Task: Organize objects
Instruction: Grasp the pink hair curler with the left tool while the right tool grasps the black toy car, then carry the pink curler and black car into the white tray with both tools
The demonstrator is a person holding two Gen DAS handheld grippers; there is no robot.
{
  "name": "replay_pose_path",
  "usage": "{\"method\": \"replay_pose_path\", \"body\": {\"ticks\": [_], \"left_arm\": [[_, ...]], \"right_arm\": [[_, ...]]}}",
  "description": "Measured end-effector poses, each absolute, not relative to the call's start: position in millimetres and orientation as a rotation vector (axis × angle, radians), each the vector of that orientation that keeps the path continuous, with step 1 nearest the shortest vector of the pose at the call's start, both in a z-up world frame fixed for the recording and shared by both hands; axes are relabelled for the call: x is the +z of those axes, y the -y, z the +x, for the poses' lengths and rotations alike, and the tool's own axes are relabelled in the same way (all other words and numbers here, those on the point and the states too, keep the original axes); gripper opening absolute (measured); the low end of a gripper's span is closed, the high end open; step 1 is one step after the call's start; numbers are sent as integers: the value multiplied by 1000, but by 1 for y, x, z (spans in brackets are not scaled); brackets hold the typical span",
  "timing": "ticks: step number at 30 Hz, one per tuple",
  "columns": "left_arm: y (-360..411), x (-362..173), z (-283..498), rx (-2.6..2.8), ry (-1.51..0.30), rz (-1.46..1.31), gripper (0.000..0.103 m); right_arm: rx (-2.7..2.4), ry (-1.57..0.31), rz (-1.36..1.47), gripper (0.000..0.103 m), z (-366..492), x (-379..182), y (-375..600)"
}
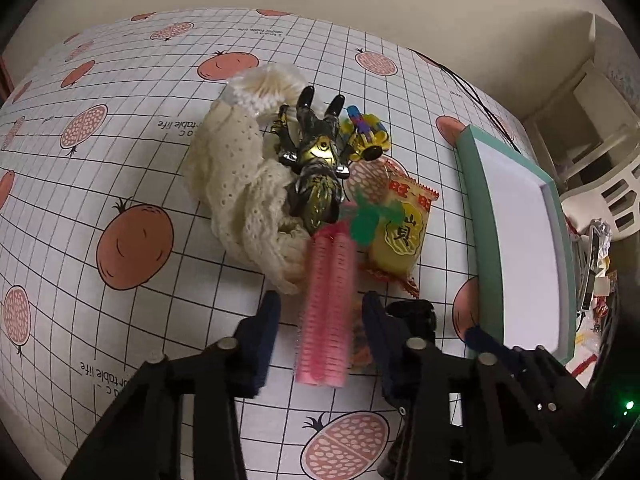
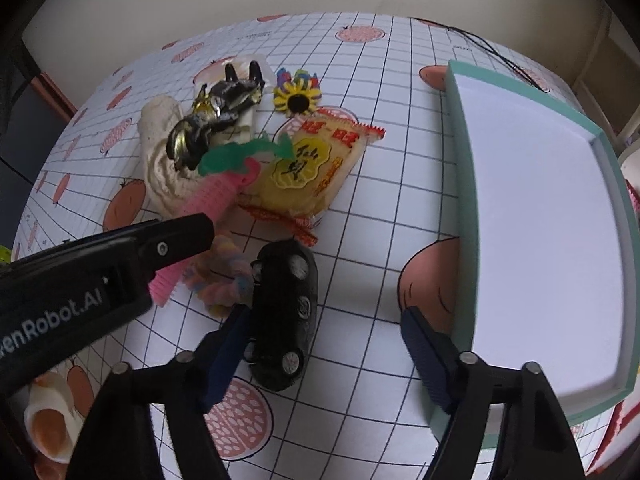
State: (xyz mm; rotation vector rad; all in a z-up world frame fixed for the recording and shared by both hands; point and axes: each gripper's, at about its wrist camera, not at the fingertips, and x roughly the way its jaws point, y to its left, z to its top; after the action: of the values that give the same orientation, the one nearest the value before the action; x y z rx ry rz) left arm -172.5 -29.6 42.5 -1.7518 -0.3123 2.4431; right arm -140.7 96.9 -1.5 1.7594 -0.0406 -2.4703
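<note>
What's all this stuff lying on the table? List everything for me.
Hair roller: one, pink, between the left hand-held gripper's fingers.
Toy car: one, black, between the right hand-held gripper's fingers.
Knitted cloth: one, cream, left of the pile.
Action figure: one, black and gold, lying on the cloth.
Snack packet: one, yellow and red, middle.
Sunflower clip: one, yellow, far side.
Box: one, teal rim, white inside, empty, right.
Tablecloth: one, white grid with orange fruit.
Left hand-held gripper: black, dark blue pads, around the roller.
Right hand-held gripper: same, open around the car.
</note>
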Motion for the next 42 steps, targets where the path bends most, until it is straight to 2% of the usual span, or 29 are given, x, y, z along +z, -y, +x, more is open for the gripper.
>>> {"method": "replay_pose_path", "body": {"ticks": [3,16,29,42], "left_arm": [[28,40,-173,2425,318,-1751,32],[30,33,-179,2396,339,-1768,31],[31,38,-177,2389,329,-1753,28],[39,54,-162,2410,334,-1714,28]], "right_arm": [[-2467,7,1776,68,-140,-6,-96],[-2439,-15,1765,31,-139,-6,-97],[-2427,52,1778,30,-140,-7,-122],[-2476,120,1718,29,-155,22,-151]]}}
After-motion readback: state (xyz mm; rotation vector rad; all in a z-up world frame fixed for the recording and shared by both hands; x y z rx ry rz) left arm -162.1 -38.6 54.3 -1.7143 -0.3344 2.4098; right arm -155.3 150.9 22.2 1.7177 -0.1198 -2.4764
